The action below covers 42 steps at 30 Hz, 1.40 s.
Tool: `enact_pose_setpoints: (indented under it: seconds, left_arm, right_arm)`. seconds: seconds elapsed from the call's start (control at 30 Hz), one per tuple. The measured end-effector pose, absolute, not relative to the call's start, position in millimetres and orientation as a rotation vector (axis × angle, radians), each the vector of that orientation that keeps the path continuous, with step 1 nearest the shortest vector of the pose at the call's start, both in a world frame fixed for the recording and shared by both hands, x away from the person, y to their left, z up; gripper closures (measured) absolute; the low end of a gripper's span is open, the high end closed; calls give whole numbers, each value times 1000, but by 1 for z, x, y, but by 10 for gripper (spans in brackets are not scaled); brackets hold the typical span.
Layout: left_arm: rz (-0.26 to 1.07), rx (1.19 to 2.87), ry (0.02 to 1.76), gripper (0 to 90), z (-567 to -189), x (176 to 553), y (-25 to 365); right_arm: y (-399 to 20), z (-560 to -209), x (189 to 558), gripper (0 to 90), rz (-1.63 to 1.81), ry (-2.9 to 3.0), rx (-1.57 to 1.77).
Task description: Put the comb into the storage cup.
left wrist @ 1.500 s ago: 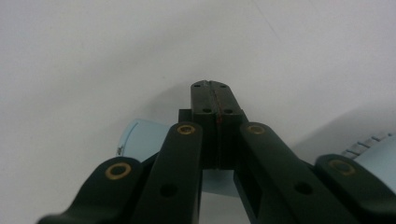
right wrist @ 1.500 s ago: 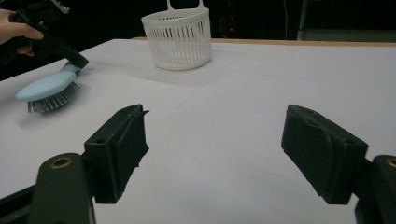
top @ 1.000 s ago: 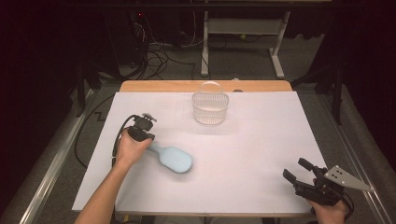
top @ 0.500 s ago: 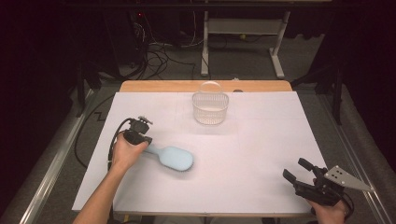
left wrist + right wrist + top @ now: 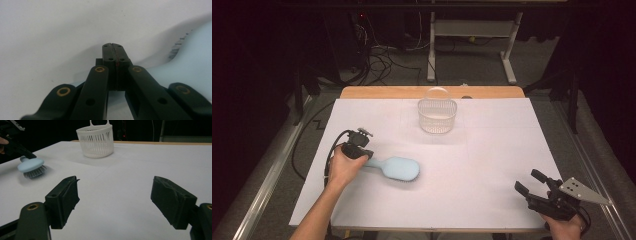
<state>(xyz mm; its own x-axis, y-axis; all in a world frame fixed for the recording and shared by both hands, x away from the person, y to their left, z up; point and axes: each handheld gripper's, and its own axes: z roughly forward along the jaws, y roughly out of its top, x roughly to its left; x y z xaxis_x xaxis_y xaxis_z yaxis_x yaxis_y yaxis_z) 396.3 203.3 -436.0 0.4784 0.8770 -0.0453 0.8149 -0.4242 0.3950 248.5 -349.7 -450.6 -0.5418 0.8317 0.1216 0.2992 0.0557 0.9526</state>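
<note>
Left hand-held gripper point(image 5: 362, 152) clenched on blue hairbrush point(image 5: 397, 168) handle, right hand-held gripper point(image 5: 532, 186) released

High view: white table cover point(image 5: 492, 165) evenly lit from above, surroundings near black. Soft shadow under hairbrush point(image 5: 398, 168) and beside basket point(image 5: 437, 116). Left gripper view: close, soft focus, jaw bases blurred, brush pale and hazy. Right gripper view: near jaws slightly blurred, background dark, mild grain.
</note>
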Motion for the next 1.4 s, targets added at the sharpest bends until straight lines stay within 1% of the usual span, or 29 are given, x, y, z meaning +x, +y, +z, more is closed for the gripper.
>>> enact_pose_setpoints:
  seconds: [1.4]
  left_arm:
    - [164, 2313, 1374, 900, -438, 357, 207]
  right_arm:
    - [-349, -450, 249, 225, 1507, 1871, 1125]
